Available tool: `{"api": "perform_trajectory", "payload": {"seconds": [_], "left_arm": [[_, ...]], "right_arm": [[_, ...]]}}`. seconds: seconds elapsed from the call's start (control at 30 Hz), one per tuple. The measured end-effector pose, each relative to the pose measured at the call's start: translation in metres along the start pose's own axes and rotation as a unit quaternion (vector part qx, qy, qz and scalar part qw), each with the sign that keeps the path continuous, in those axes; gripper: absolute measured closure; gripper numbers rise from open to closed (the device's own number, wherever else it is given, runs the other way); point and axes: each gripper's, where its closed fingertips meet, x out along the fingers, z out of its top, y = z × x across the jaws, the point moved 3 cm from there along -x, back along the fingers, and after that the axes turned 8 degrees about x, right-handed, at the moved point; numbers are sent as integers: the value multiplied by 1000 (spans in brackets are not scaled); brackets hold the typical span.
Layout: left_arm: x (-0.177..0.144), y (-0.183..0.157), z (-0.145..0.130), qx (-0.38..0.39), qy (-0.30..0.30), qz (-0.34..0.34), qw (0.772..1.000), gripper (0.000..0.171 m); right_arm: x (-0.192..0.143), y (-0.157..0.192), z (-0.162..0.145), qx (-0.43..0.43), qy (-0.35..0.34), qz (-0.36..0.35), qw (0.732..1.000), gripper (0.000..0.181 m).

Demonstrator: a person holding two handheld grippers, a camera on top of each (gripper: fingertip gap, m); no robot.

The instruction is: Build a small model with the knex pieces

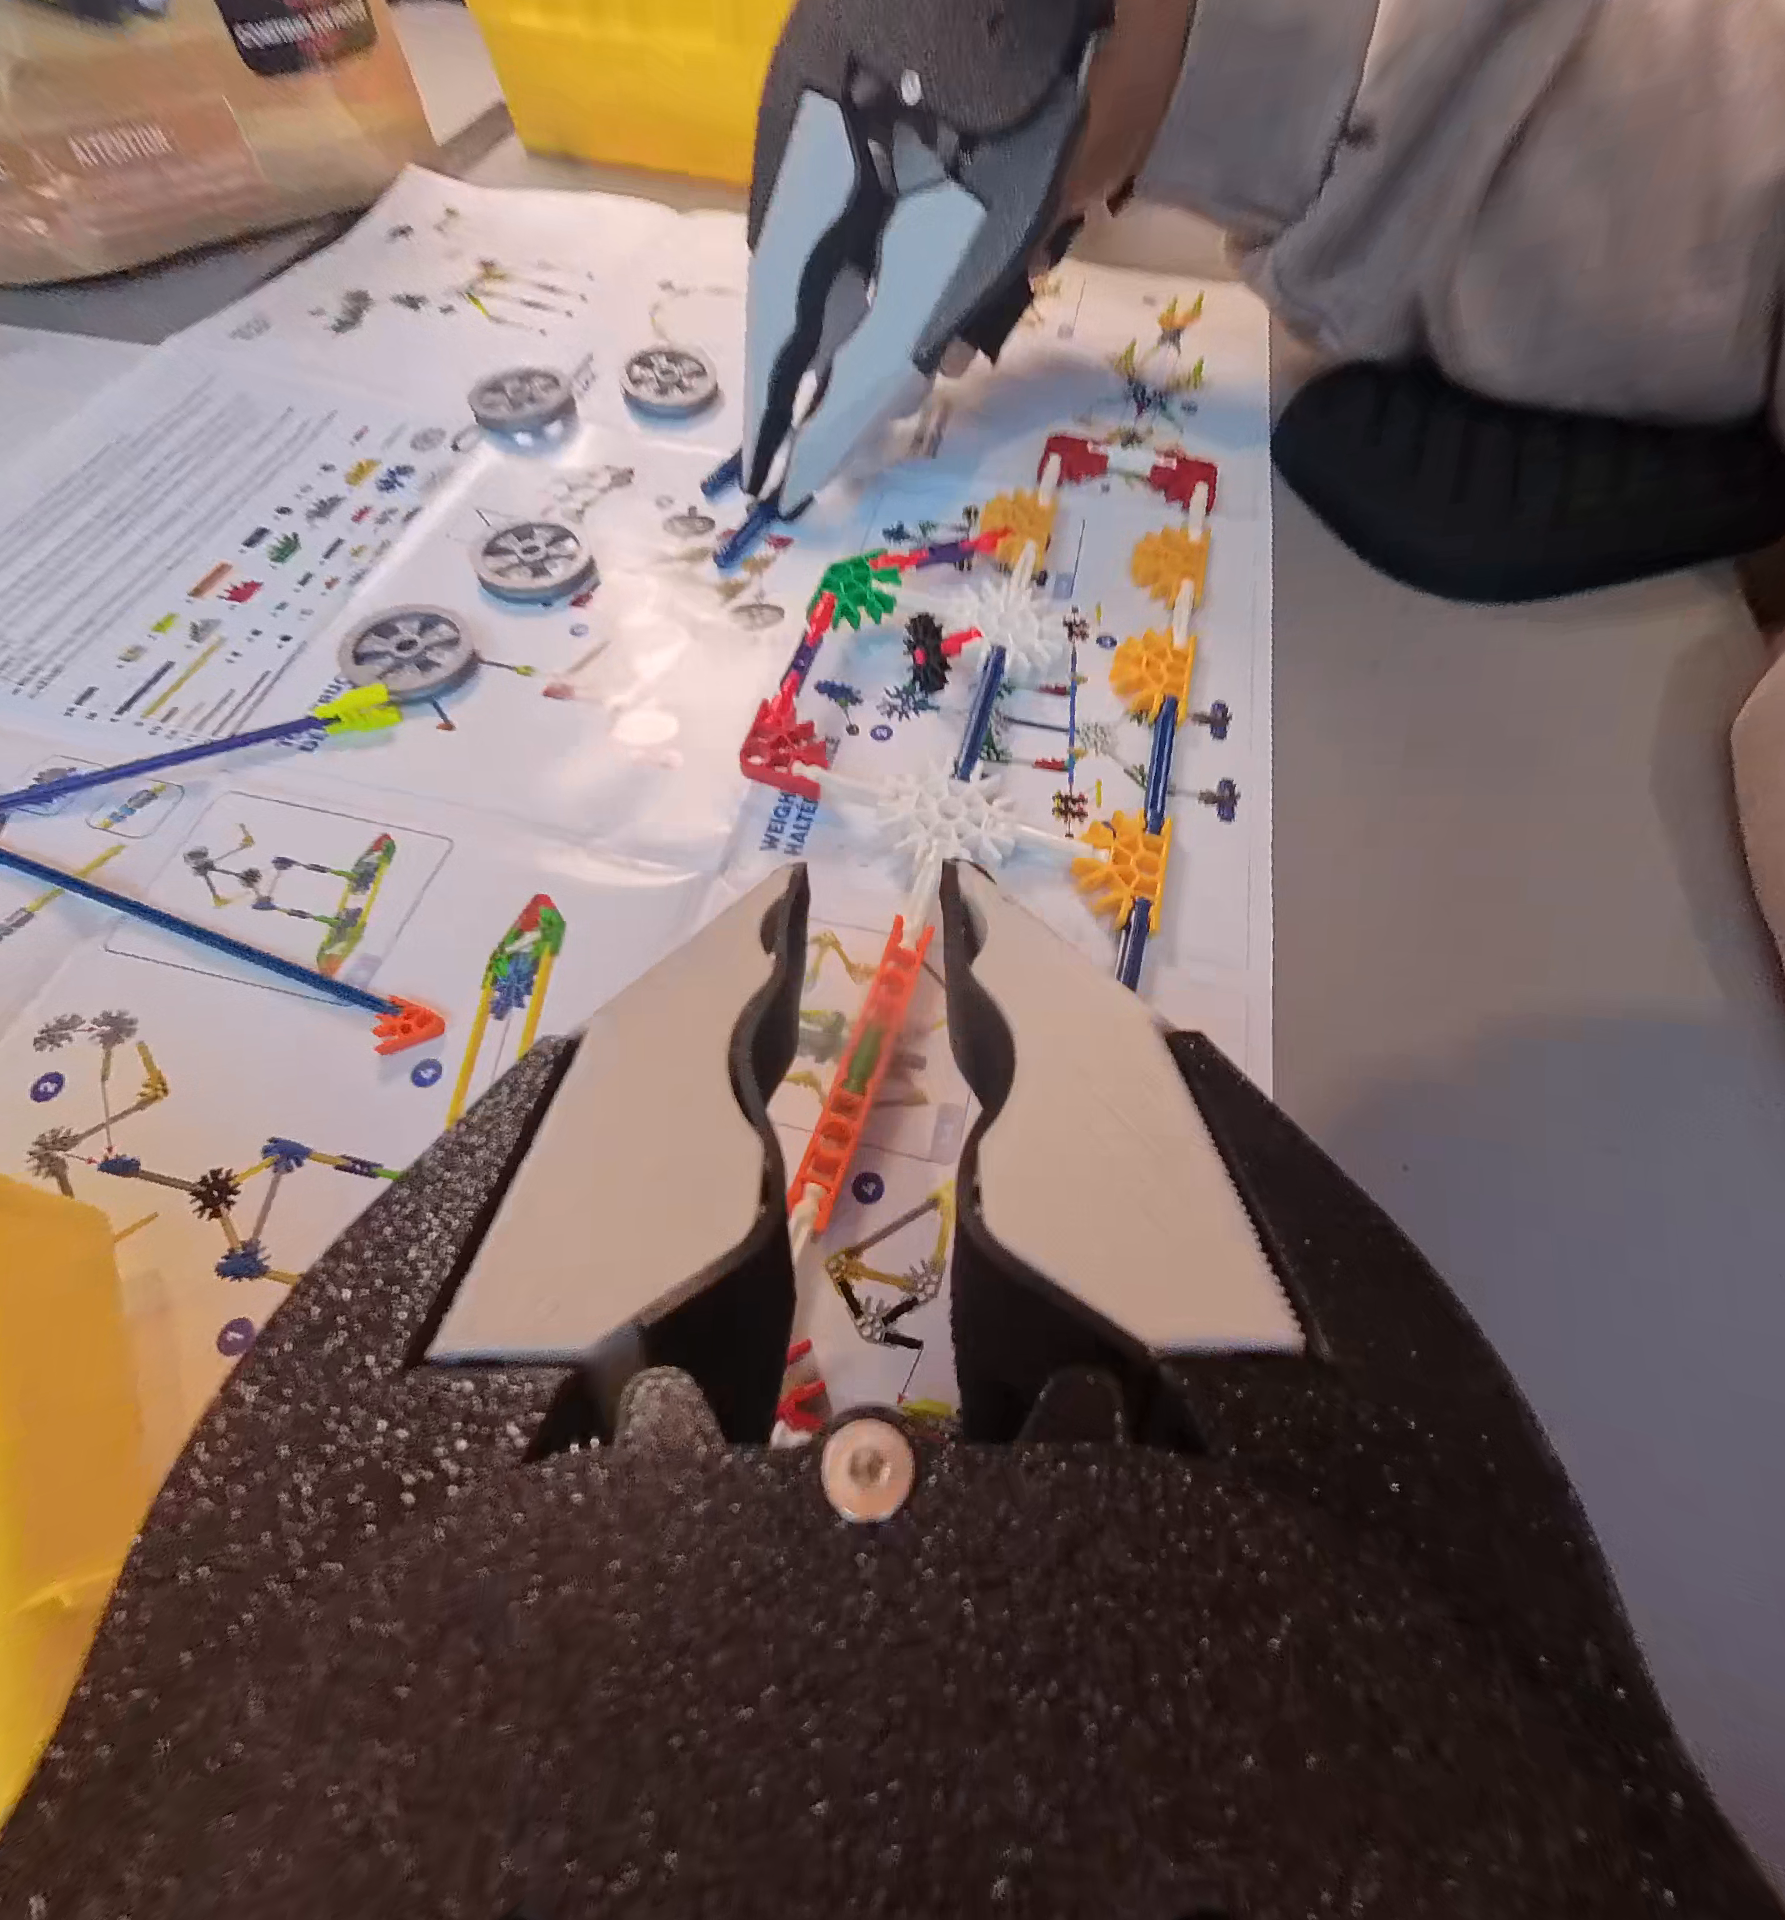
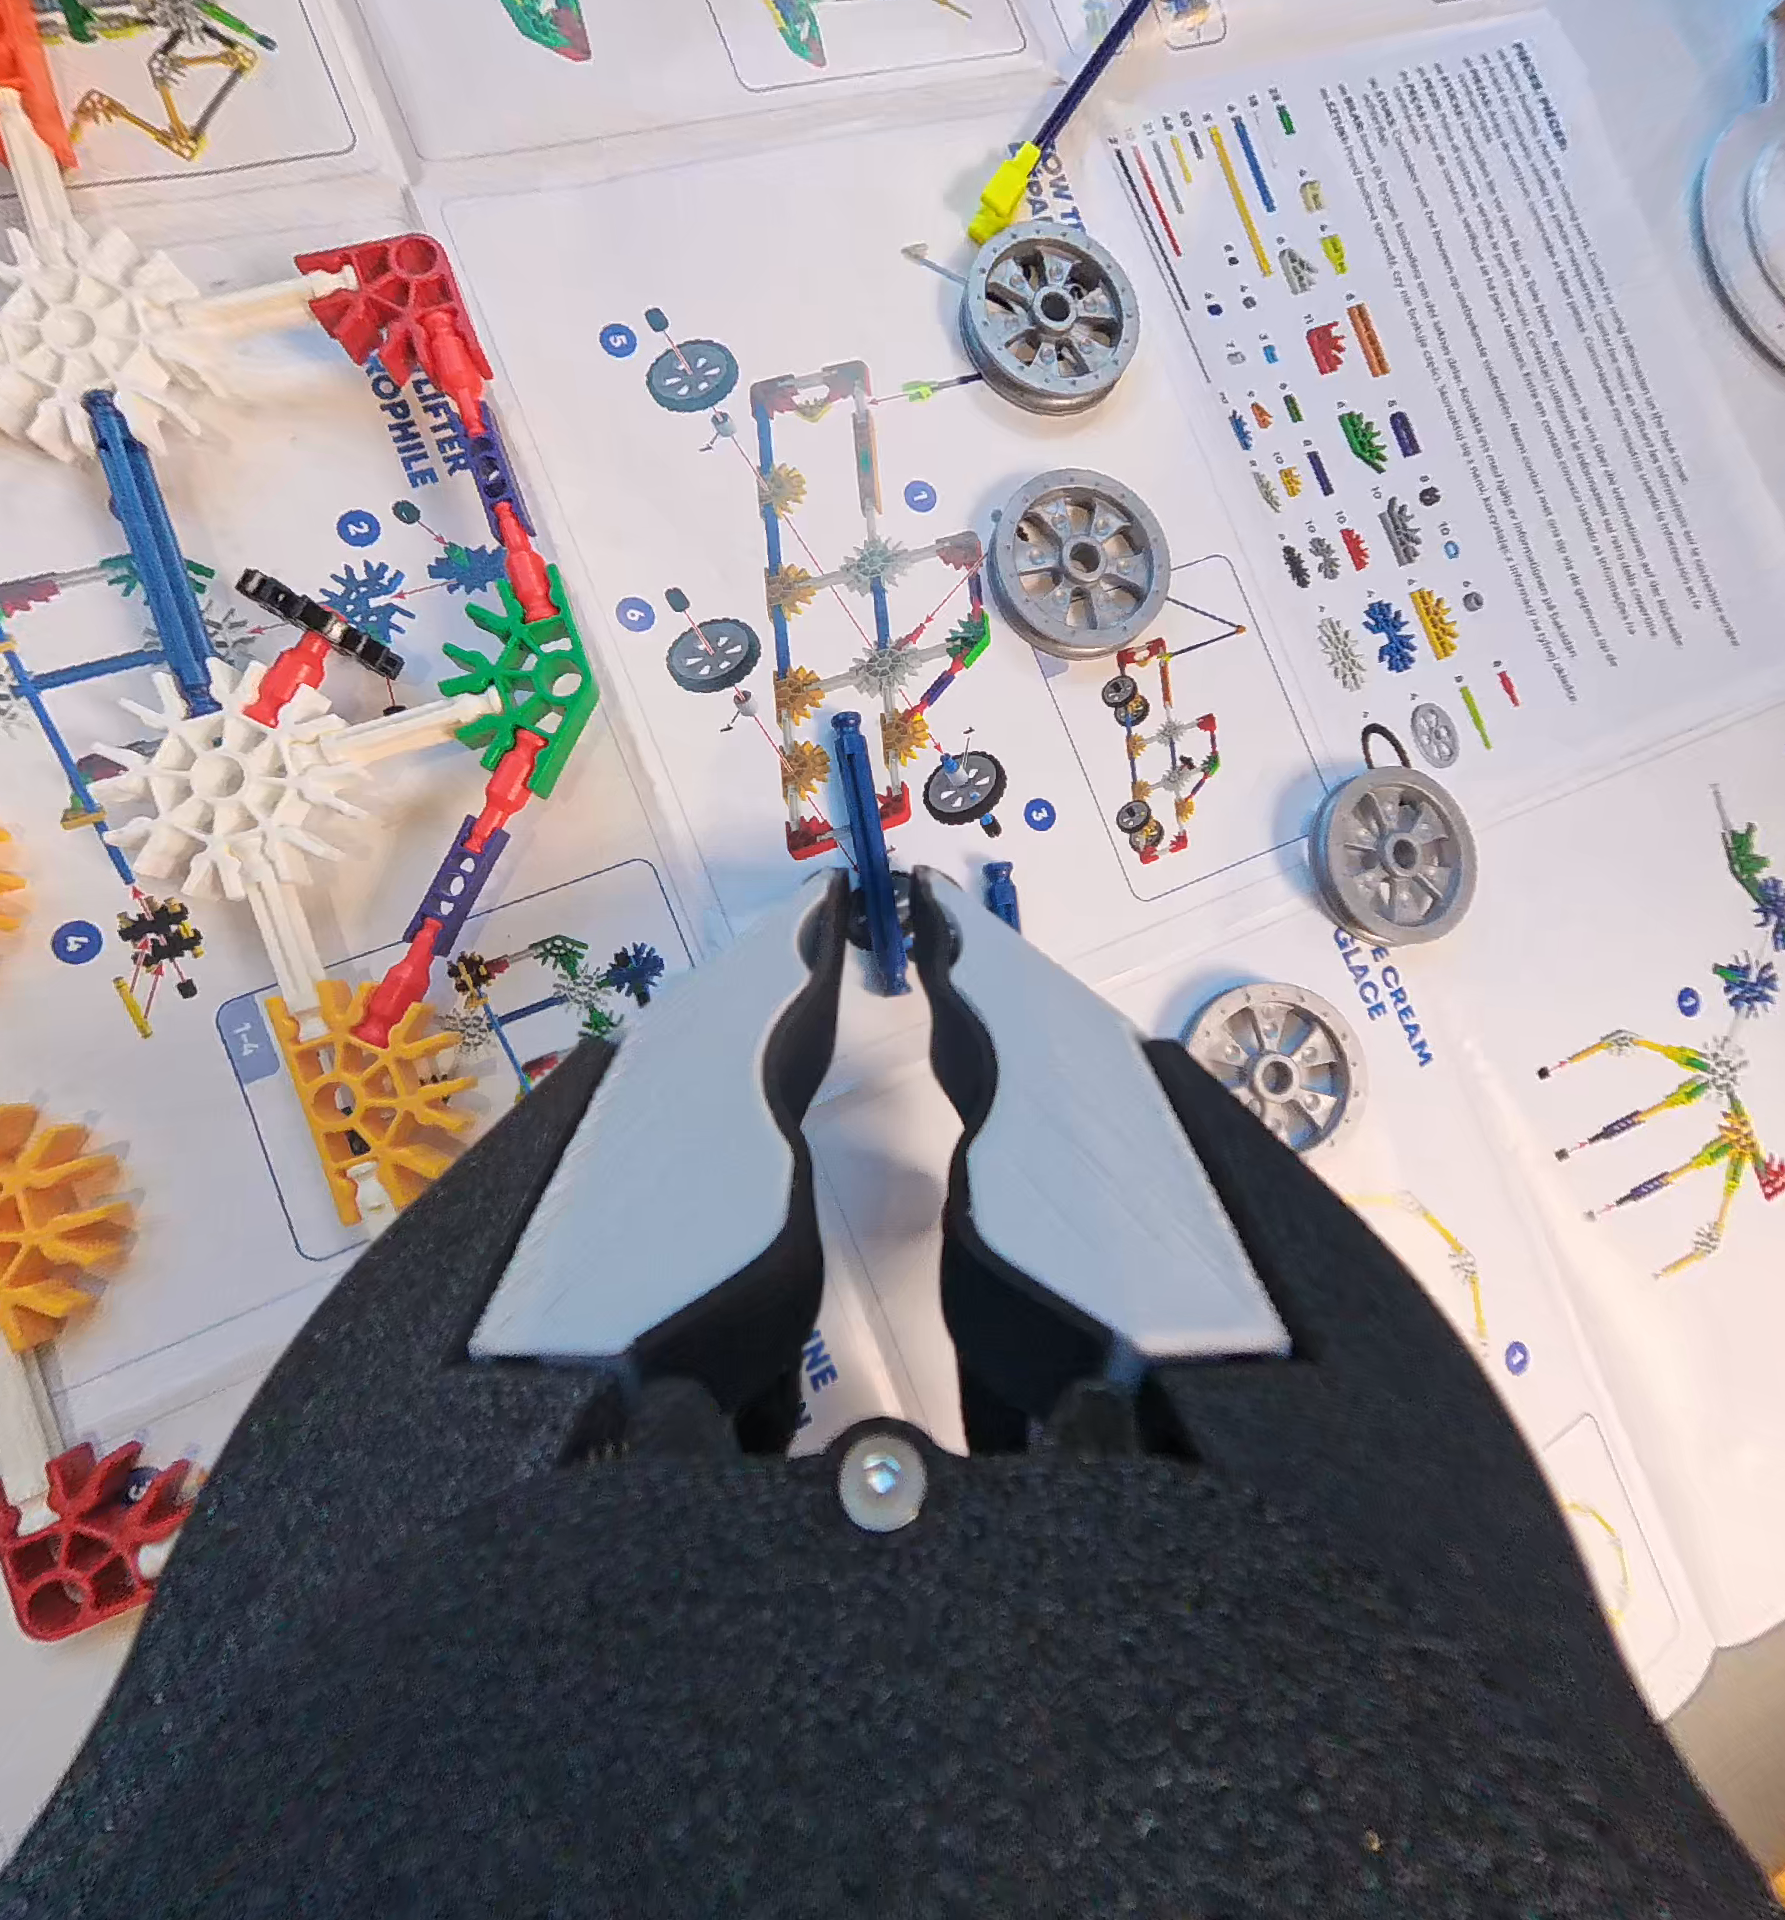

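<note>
My left gripper (image 1: 875, 883) is open. Its fingers straddle an orange connector (image 1: 867, 1060) on a white rod that runs into a white snowflake connector (image 1: 945, 816) of a flat toy frame (image 1: 1148, 665) made of yellow, red, green and white pieces. I cannot tell whether the fingers touch the orange connector. My right gripper (image 2: 883, 894) is shut on a short blue rod (image 2: 862, 821) and points down at the instruction sheet (image 2: 1490, 416). A second blue rod (image 2: 1000, 894) lies just right of its tip. The right gripper also shows in the left wrist view (image 1: 779, 499), left of the frame.
Several grey wheels (image 2: 1080, 561) lie on the sheet right of the right gripper. Long blue rods with orange connectors (image 1: 171, 914) lie to the left. Yellow bins stand at the back (image 1: 639, 73) and near left (image 1: 5, 1455). A person's sleeve (image 1: 1542, 208) is at the right. Tip to tip, the grippers are about 20 centimeters apart.
</note>
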Motion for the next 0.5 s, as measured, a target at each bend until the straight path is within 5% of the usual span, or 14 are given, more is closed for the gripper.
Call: {"api": "perform_trajectory", "payload": {"seconds": [0.37, 0.5], "left_arm": [[1, 20, 5, -2, -3, 99, 995, 145], [-22, 41, 17, 30, -7, 198, 980, 145]], "right_arm": [[-21, -24, 42, 59, -158, -67, 983, 150], [-24, -30, 52, 57, -189, -102, 975, 142]]}}
